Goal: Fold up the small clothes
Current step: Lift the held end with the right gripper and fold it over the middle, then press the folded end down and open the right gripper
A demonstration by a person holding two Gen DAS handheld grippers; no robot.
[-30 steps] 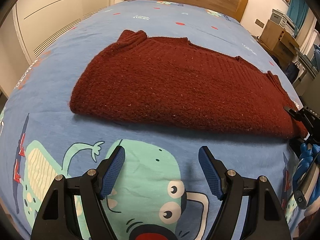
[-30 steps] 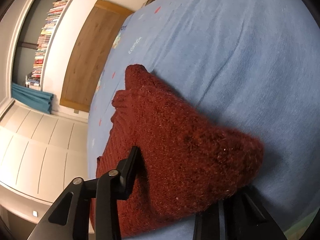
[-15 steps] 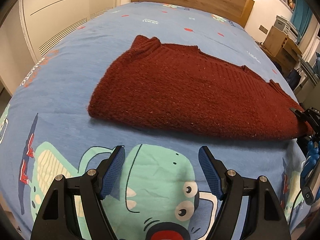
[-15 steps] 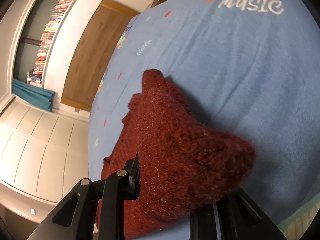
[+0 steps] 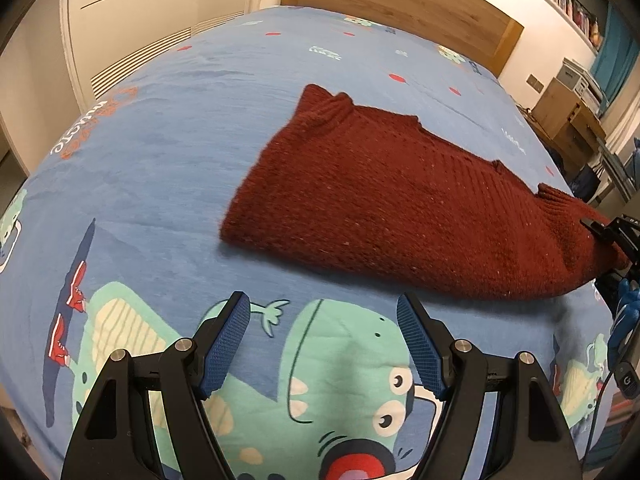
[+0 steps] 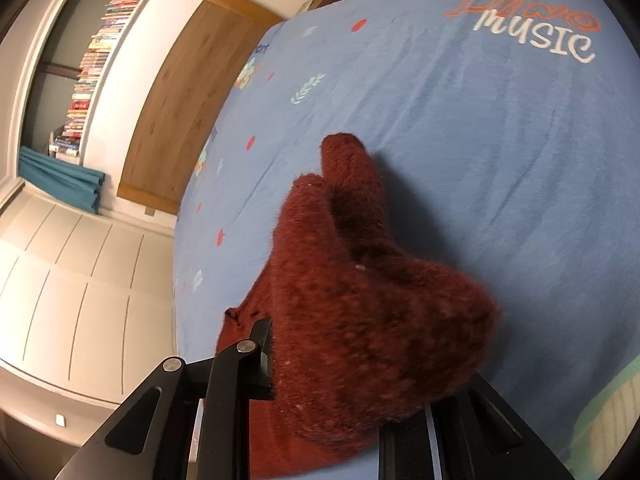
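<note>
My right gripper [image 6: 340,380] pinches the sweater's [image 5: 400,208] end by the bed's [image 5: 160,160] right edge; its length runs leftward past my left gripper [image 5: 324,344], wide and empty.

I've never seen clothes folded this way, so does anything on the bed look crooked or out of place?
Only the red sweater: it lies slanted across the blue bedsheet, one end bunched up and pinched in the right hand-held gripper. That looks like folding in progress. No damage shows.

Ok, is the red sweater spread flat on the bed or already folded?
Folded at least once: the red sweater shows a doubled, rounded near edge on the bed, and the right gripper, shut on its bunched end, lifts that end.
</note>
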